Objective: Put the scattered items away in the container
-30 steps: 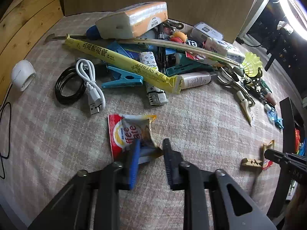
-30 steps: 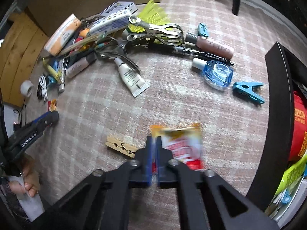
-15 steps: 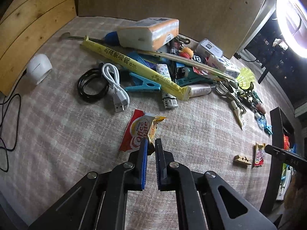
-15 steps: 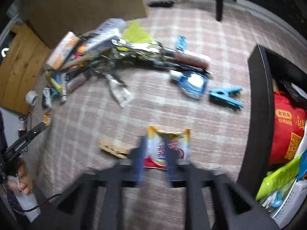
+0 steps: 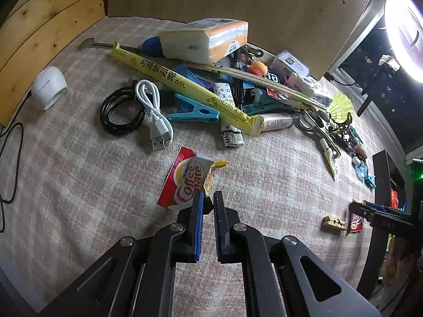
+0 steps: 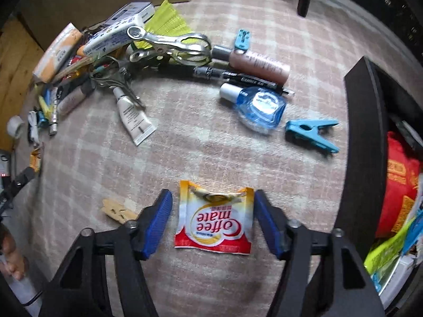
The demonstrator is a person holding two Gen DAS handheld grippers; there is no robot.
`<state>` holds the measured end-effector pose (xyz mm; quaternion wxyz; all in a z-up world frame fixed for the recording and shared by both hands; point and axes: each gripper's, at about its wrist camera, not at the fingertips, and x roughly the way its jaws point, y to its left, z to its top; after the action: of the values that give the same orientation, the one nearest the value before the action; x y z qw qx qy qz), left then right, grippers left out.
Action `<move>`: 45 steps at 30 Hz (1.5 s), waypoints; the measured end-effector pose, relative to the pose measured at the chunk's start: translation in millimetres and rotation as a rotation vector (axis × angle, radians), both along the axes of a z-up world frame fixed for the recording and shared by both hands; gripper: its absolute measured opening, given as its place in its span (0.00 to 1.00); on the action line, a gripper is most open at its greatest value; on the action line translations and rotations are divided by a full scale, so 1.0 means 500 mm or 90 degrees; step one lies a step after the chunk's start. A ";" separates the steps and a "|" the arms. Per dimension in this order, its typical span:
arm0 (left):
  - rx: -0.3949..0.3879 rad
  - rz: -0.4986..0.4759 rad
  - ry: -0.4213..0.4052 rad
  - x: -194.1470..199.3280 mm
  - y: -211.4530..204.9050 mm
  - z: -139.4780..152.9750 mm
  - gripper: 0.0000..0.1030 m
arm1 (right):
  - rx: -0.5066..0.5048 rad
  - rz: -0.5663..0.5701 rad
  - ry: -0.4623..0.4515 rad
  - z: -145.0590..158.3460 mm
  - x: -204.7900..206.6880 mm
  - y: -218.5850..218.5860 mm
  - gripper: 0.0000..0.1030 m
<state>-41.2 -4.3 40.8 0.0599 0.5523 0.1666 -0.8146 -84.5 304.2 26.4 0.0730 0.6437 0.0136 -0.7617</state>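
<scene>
Here, at the left gripper (image 5: 208, 206): nearly shut, jaws just closed down, pinching the crumpled yellow top edge of a red and white creamer sachet (image 5: 185, 185). Sachet hanging tilted from that pinch, over the checked cloth (image 5: 264, 185). Beyond it, a heap of clutter: a white cable (image 5: 154, 111) looped over a black one, a blue peg, a long yellow straw sleeve, a lighter, a tissue pack (image 5: 206, 39) on top. Far right, the dark wall of the container (image 5: 382, 185).

At the right gripper (image 6: 212, 194): wide open, jaws just sprung apart and then eased in a little, pointing almost straight down. Between the pads, but not squeezed by them, a second sachet (image 6: 214, 224) lying flat on the cloth, print upside down, torn top edge away from the camera. Just to its left, a wooden peg (image 6: 117, 211). Further out, a blue peg, a small blue bottle, a pink tube, metal tongs. To the right, near the sachet, the black container, already holding a red packet and other bits.

Judging by looks, both sachets very light, thin and floppy, with a slick foil skin. Little to crush, but easy to slip or fold out of a weak pinch. Best taken by an edge or a corner, pinched firmly. For the flat one, hard to get under; better to press the pads in from both sides until it buckles upward, then close on the ridge.
</scene>
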 end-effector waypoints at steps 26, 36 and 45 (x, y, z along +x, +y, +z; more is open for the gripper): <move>0.016 -0.045 0.093 0.070 0.126 0.161 0.05 | -0.128 -0.036 0.085 0.148 0.064 0.183 0.26; 0.061 -0.212 0.130 0.057 0.406 0.218 0.05 | -0.087 -0.127 0.131 0.180 0.118 0.384 0.26; 0.083 -0.372 0.130 0.094 0.669 0.234 0.05 | -0.068 -0.216 0.150 0.188 0.190 0.566 0.26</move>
<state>6.0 330.5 157.9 -0.2297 0.4947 0.0581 -0.8362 10.4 587.3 120.4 -0.0245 0.5382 -0.1265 -0.8329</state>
